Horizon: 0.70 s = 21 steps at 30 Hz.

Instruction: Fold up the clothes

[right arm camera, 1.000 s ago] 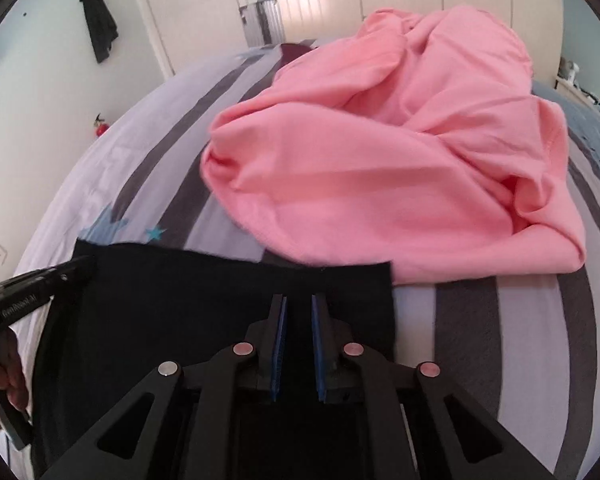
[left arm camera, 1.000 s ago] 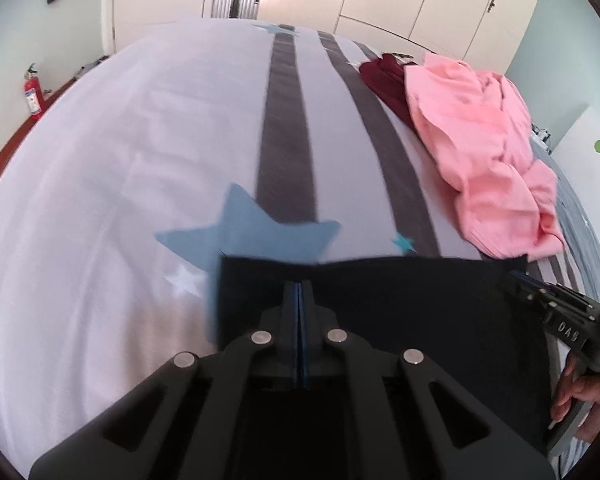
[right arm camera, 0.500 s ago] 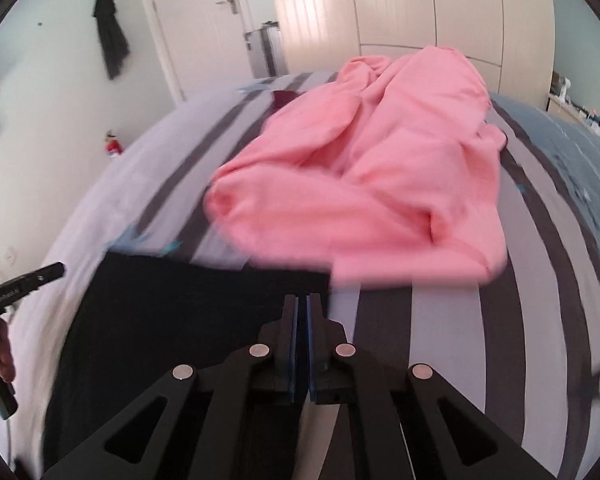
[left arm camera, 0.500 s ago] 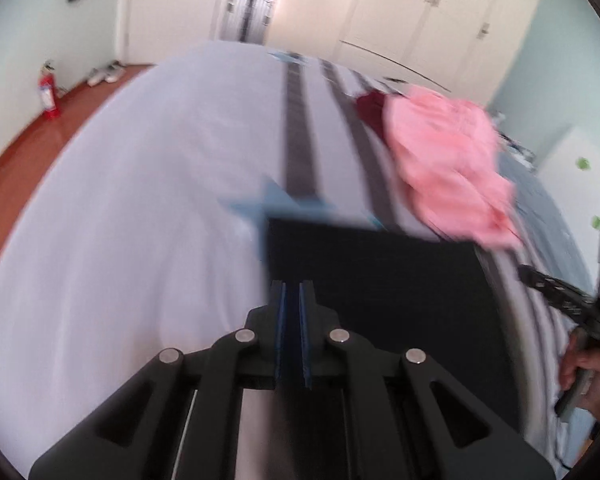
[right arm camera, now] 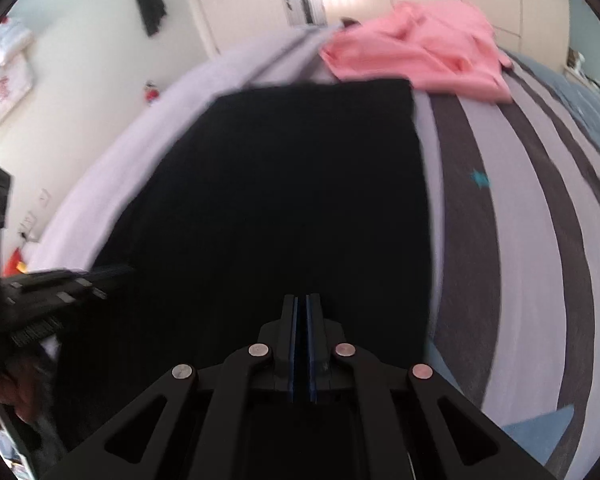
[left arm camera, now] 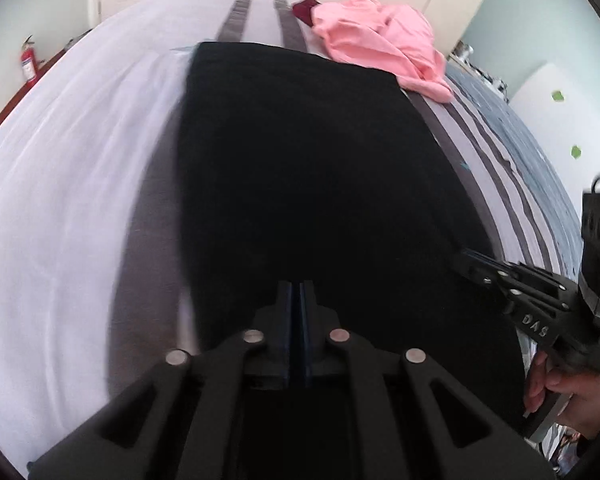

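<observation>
A black garment (left arm camera: 300,160) lies spread flat along the striped bed (left arm camera: 60,180), its far edge next to a pink garment (left arm camera: 380,36). My left gripper (left arm camera: 298,282) hangs over the near part of the black cloth, shut, with no cloth seen between its pads. In the right wrist view the black garment (right arm camera: 280,200) fills the middle. Over its near end, the jaws of my right gripper (right arm camera: 301,298) are closing to a thin slit with nothing seen between them. Each gripper shows in the other's view: the right gripper (left arm camera: 458,258) at the cloth's right edge, the left gripper (right arm camera: 128,270) at its left edge.
The crumpled pink garment (right arm camera: 420,52) and a dark red garment (left arm camera: 305,8) lie at the far end of the bed. A red fire extinguisher (left arm camera: 28,62) stands on the floor at the left. A person's hand (left arm camera: 560,396) holds the right gripper. Wardrobe doors stand behind the bed.
Both grippers have pulled back from the black garment's far edge toward its near end. The garment has stayed put, so much more of it now shows ahead of them.
</observation>
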Each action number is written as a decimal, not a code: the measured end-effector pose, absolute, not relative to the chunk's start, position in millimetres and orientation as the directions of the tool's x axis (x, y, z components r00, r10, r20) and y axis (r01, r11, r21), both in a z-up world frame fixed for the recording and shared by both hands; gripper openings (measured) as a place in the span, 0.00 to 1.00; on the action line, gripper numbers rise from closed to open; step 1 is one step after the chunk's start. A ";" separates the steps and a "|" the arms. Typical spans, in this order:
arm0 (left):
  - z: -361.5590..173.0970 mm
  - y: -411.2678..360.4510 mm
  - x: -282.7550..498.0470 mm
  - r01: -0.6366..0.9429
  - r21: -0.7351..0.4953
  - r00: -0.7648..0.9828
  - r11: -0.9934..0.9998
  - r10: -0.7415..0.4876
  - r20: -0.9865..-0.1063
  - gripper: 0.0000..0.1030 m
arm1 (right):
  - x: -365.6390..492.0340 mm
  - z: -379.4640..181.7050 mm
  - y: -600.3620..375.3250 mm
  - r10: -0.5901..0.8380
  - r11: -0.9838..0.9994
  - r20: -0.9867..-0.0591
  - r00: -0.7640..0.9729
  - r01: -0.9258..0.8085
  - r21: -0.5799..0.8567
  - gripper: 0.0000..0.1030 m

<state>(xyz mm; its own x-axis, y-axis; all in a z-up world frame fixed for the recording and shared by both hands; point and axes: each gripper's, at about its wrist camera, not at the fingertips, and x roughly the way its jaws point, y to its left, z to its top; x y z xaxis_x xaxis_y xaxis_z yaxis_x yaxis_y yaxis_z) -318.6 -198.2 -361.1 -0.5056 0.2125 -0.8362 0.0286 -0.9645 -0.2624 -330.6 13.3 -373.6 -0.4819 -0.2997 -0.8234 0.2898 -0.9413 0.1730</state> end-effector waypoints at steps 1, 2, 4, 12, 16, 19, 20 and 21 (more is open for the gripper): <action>-359.0 -202.9 -317.0 0.036 -0.256 -0.511 -0.966 0.202 -0.835 0.03 | -328.9 -372.5 19.7 -0.283 -0.947 -0.824 -0.490 0.278 0.160 0.00; -357.2 -207.2 -314.8 0.046 -0.251 -0.516 -0.967 0.192 -0.835 0.03 | -327.4 -371.6 25.4 -0.266 -0.953 -0.826 -0.497 0.266 0.147 0.00; -355.0 -213.1 -310.3 0.066 -0.239 -0.514 -0.969 0.172 -0.840 0.03 | -320.4 -370.8 42.0 -0.252 -0.960 -0.833 -0.492 0.236 0.151 0.00; -319.5 -205.8 -276.3 0.096 -0.274 -0.548 -0.957 0.179 -0.817 0.04 | -296.7 -337.5 54.4 -0.263 -0.961 -0.822 -0.505 0.212 0.177 0.06; -318.2 -171.5 -250.3 0.010 -0.277 -0.524 -0.961 0.230 -0.820 0.04 | -261.7 -325.0 26.9 -0.340 -0.929 -0.811 -0.476 0.301 0.213 0.06; -332.9 -162.3 -232.8 0.005 -0.278 -0.477 -0.961 0.242 -0.845 0.04 | -234.8 -331.8 10.2 -0.361 -0.914 -0.824 -0.436 0.340 0.221 0.06; -338.8 -161.4 -229.4 0.007 -0.261 -0.461 -0.965 0.228 -0.857 0.04 | -228.7 -337.6 8.8 -0.355 -0.915 -0.835 -0.421 0.340 0.217 0.06; -344.2 -162.6 -225.4 0.012 -0.238 -0.448 -0.971 0.208 -0.869 0.04 | -223.9 -344.0 10.8 -0.339 -0.920 -0.846 -0.411 0.330 0.209 0.06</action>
<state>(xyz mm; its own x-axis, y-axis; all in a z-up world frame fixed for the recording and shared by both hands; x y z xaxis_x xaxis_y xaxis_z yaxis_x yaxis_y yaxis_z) -225.4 -162.6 -344.2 -0.4484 0.2079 -0.8693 0.0120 -0.9711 -0.2384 -223.9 10.8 -344.0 -0.4108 -0.3393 -0.8462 0.3305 -0.9205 0.2087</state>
